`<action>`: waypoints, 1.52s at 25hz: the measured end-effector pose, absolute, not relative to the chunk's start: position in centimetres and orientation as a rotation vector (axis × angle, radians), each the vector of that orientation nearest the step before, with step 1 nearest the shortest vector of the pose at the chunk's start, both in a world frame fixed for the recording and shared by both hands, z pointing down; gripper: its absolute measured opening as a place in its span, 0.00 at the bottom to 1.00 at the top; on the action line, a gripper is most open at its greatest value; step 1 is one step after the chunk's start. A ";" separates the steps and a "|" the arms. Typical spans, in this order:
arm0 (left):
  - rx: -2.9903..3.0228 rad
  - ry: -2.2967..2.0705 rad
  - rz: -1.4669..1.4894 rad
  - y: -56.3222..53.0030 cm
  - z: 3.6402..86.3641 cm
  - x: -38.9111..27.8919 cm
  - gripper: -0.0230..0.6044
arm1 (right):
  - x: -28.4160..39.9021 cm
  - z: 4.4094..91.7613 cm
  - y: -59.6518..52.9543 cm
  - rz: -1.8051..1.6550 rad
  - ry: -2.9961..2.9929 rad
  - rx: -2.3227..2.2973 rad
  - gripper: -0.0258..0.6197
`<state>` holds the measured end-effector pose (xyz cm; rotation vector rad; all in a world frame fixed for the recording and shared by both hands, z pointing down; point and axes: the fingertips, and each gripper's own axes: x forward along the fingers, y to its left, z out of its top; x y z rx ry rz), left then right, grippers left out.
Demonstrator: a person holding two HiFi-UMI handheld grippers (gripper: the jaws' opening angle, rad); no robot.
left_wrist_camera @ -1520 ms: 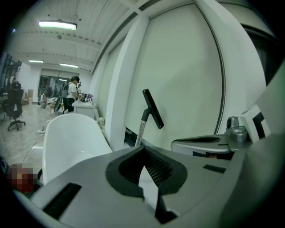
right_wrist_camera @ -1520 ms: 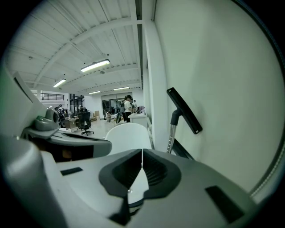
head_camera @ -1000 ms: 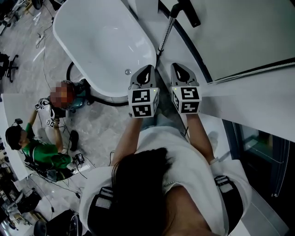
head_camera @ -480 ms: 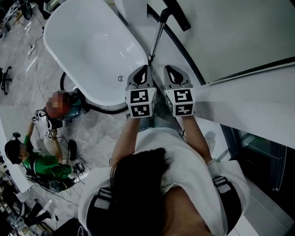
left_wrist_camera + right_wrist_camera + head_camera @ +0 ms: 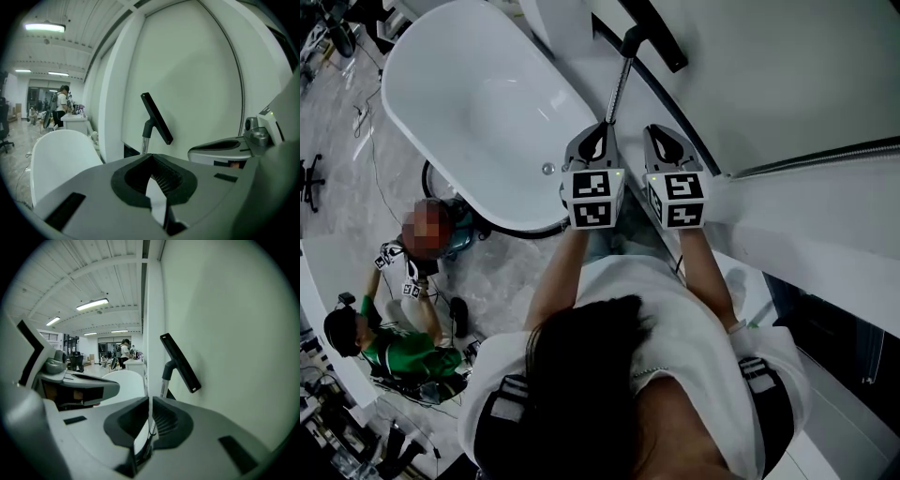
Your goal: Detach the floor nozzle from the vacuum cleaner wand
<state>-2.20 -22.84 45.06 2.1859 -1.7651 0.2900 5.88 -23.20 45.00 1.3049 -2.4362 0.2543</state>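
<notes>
The vacuum wand (image 5: 620,84) is a slim metal tube leaning up against the white wall. Its black floor nozzle (image 5: 652,34) sits at the far end, tilted against the wall. Both show ahead in the left gripper view, nozzle (image 5: 157,118) above wand (image 5: 146,139), and in the right gripper view, nozzle (image 5: 181,363) and wand (image 5: 164,379). My left gripper (image 5: 602,128) is shut with nothing between its pads, right at the wand's near part, which it hides. My right gripper (image 5: 662,133) is shut and empty beside it, to the wand's right.
A white bathtub (image 5: 478,103) lies to the left of the wand, with a black hose (image 5: 517,228) curling under its rim. Two people (image 5: 394,347) sit on the marble floor at lower left. A chrome rail (image 5: 825,155) runs along the right.
Both grippers have moved forward side by side toward the wand, and the left one's tip now reaches the wand's lower part. Both stay shut.
</notes>
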 end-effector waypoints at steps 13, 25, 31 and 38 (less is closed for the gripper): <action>2.239 -1.680 0.315 -27.9 44.1 -2.8 0.04 | 5.4 42.6 -28.0 0.237 -2.358 1.427 0.07; 2.305 -1.599 0.339 -32.3 44.8 -5.7 0.04 | 3.8 41.9 -32.3 0.189 -2.301 1.529 0.07; 2.328 -1.556 0.322 -33.2 42.4 -5.4 0.04 | 3.8 39.0 -33.6 0.159 -2.277 1.504 0.23; 2.321 -1.548 0.325 -34.8 42.5 -5.2 0.04 | 4.3 37.0 -36.0 0.098 -2.319 1.476 0.35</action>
